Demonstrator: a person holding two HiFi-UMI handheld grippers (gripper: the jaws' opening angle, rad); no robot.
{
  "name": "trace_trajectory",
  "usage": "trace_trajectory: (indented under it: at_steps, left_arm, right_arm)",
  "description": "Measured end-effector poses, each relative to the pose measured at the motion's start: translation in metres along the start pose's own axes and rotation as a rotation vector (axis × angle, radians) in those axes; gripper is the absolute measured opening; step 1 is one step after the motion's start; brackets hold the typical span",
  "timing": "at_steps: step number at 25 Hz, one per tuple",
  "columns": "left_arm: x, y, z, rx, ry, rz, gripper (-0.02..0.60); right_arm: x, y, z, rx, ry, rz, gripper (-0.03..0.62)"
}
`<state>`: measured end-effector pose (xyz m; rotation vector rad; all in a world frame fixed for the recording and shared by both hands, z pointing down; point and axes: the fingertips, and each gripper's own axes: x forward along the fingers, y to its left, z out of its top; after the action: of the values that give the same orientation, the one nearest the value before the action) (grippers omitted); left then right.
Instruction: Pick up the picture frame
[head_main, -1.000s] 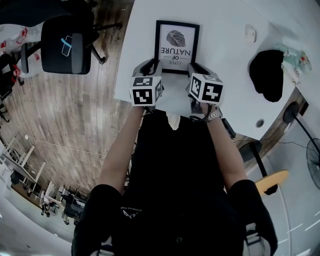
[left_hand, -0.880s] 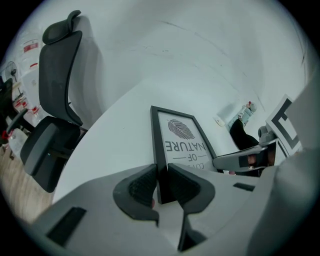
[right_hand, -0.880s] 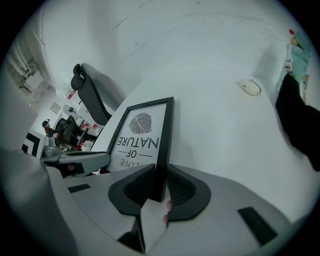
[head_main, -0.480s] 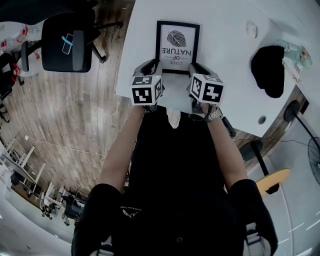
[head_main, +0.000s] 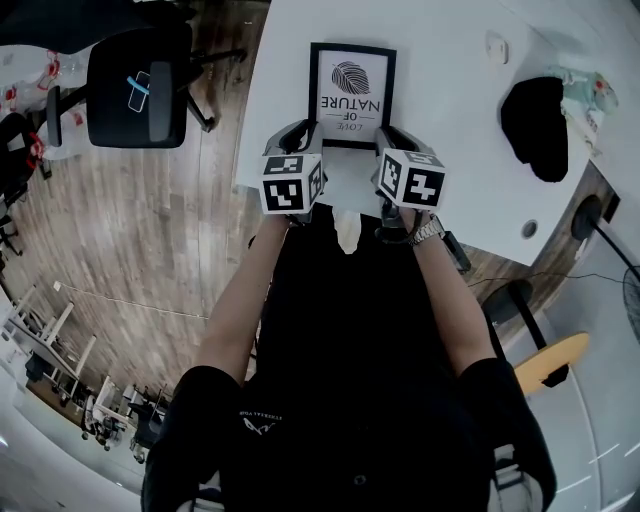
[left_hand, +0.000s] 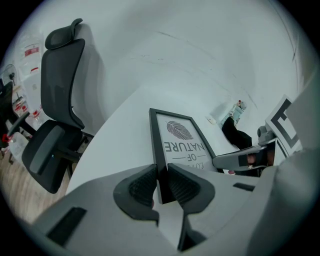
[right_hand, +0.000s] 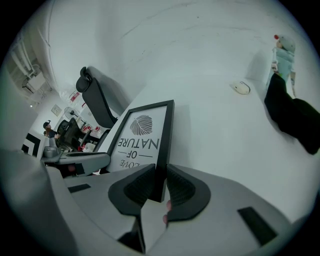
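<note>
Pointing downward, both hand-held grippers (head_main: 303, 130) (head_main: 396, 135) clamp the picture frame (head_main: 352, 92).

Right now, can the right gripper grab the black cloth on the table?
Probably not yet. The right gripper is shut on the picture frame at its edge, so its jaws are full. The white table between it and the black cloth looks bare, so nothing should block the way once it lets go.

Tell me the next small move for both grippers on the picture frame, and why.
Probably raise both together, level: the left gripper and right gripper each clamp a side rail of the picture frame near its close end, so uneven lifting could twist it.
</note>
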<state>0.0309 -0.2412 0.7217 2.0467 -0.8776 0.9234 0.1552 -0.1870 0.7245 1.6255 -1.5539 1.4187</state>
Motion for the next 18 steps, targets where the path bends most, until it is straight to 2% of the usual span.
trace_trajectory:
  at_steps: [18]
  left_arm:
    - [-0.061, -0.01, -0.029, 0.067, -0.055, -0.044, 0.072]
  right_arm:
    - [-0.052, 0.031, -0.047, 0.077, -0.104, -0.043, 0.067]
